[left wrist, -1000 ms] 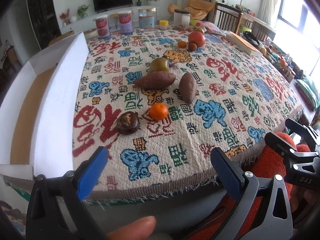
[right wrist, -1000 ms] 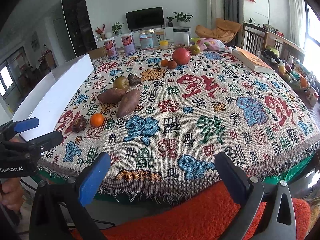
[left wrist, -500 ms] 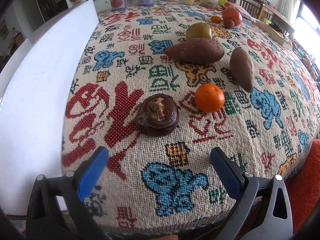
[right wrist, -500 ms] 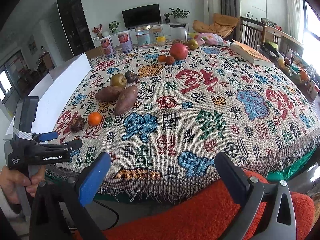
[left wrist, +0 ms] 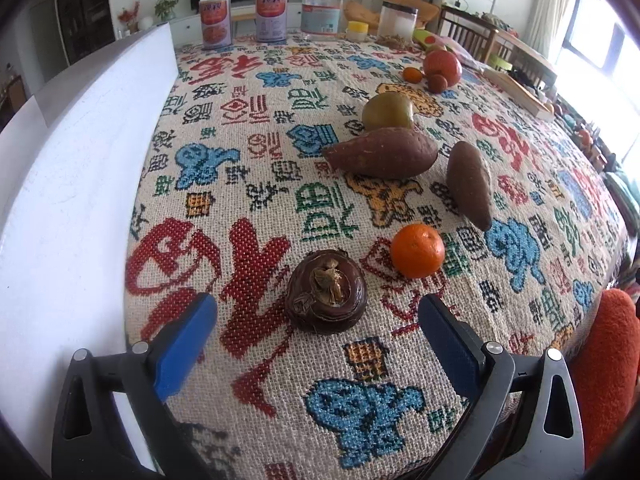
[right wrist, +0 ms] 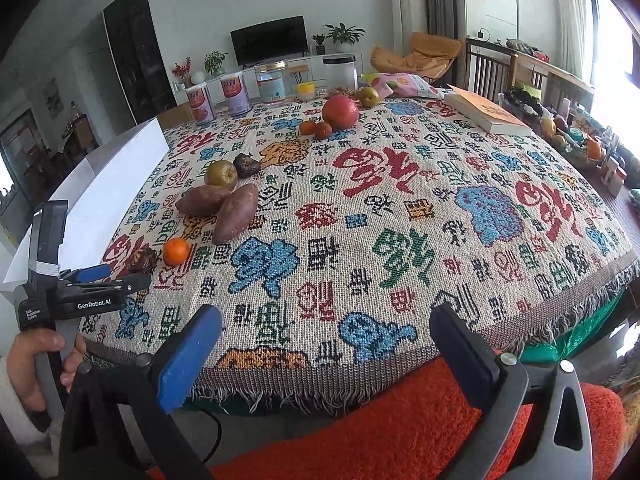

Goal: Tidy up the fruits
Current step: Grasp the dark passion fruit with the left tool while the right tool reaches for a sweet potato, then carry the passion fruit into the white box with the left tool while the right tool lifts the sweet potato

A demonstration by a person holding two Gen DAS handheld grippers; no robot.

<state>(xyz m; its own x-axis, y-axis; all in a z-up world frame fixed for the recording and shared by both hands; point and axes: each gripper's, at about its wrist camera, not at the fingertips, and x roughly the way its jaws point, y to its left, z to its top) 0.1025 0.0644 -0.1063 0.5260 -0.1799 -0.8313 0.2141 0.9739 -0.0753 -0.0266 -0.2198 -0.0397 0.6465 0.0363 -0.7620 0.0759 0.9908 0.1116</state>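
left tongs gape wide and empty just short of a brown fruit beside an orange; right tongs hang open, empty, off the surface.

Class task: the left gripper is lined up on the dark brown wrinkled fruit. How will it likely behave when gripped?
The dark brown fruit looks squat and flat-bottomed, so probably won't roll. Its wrinkled shell probably grips well, though it may dent under the open left gripper.
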